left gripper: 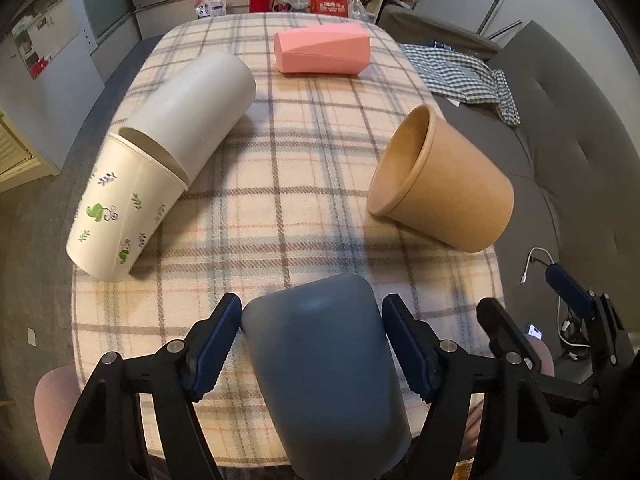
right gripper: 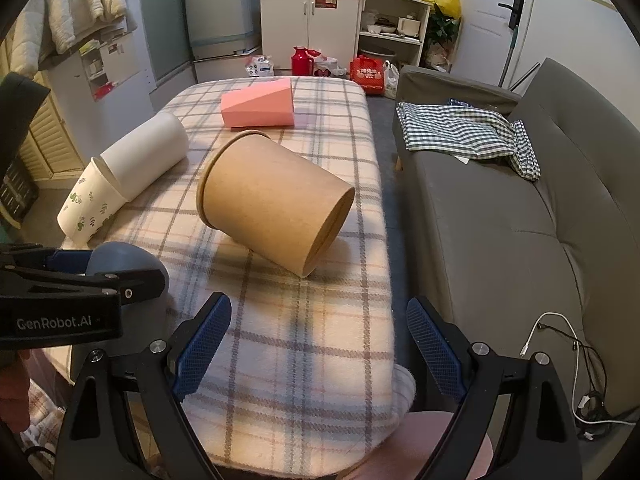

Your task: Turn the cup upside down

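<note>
looking along the left gripper (left gripper: 312, 340), i see the blue-grey cup (left gripper: 320, 376) between its two fingers (left gripper: 216, 348). the left pad touches the cup wall; the right pad is very close to it, and i cannot tell if it touches. so the tongs are closed around the cup, or almost. the closed, rounded end of the cup points away from the camera, over the near edge of the checked tablecloth (left gripper: 304, 184). its open end is hidden below the frame. further on the cloth lie a brown paper cup (left gripper: 444, 192) on its side, a white cup (left gripper: 200, 108) pushed into a leaf-printed paper cup (left gripper: 116, 216), and a pink box (left gripper: 322, 50).

in the right wrist view, the right gripper (right gripper: 318, 348) is spread wide and holds nothing; it hangs above the near part of the cloth. the brown paper cup lies ahead of it, well apart. at the left edge the blue-grey cup shows only as a dome behind the black frame of the other gripper.

i judge that the step in hand is the grasp or the carrying of the blue-grey cup. the next move calls for a firm pinch, then a turn of the wrist until the open end faces down, and a gentle lowering on a free part of the cloth.
</note>
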Tool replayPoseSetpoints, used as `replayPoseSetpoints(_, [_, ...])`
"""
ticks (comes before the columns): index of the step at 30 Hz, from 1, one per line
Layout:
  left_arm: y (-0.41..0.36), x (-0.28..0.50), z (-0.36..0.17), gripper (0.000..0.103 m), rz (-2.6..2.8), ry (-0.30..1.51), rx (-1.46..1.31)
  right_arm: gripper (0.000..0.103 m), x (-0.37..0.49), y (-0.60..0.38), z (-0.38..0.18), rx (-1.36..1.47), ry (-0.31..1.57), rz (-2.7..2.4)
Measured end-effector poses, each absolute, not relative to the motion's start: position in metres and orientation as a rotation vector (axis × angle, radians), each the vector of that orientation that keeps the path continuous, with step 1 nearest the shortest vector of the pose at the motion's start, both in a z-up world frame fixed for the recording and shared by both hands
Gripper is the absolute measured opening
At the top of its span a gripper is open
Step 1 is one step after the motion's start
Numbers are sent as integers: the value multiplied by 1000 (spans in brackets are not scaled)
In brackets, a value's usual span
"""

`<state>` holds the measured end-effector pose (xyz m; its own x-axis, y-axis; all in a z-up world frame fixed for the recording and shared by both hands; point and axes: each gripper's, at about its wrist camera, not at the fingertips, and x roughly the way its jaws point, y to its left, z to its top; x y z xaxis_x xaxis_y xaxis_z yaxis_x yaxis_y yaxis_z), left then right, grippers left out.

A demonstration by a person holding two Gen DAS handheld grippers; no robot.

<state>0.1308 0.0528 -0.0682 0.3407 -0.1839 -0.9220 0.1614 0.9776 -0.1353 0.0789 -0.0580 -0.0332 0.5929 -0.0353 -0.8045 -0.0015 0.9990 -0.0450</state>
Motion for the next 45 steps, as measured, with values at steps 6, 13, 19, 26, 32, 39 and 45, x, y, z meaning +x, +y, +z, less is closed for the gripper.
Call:
replayPoseSetpoints(6, [59,128,-46,74,-222,1135,-25,90,74,-53,-28,-52,923,-12])
replayPoseSetpoints(13, [68,125,-15,73,-196,1013,-19,90,66,-48,-24,-56,905,-5])
replayPoseSetpoints(19, [65,125,-5,73,-173,926,49,90,64,-44,-26,-60,906,3])
replayPoseSetpoints(26, [56,127,-11,72,-156,881,156,90,66,-44,-30,-54,919,2])
replayPoseSetpoints(32, [46,122,-14,72,-177,831,219,90,70,-43,-36,-46,936,6])
replayPoseSetpoints(39, [42,119,-30,72,-189,840,232,90,71,-39,-40,-55,947,7])
replayPoseSetpoints(45, [35,116,-32,72,-201,833,272,90,72,-39,-43,-43,962,14])
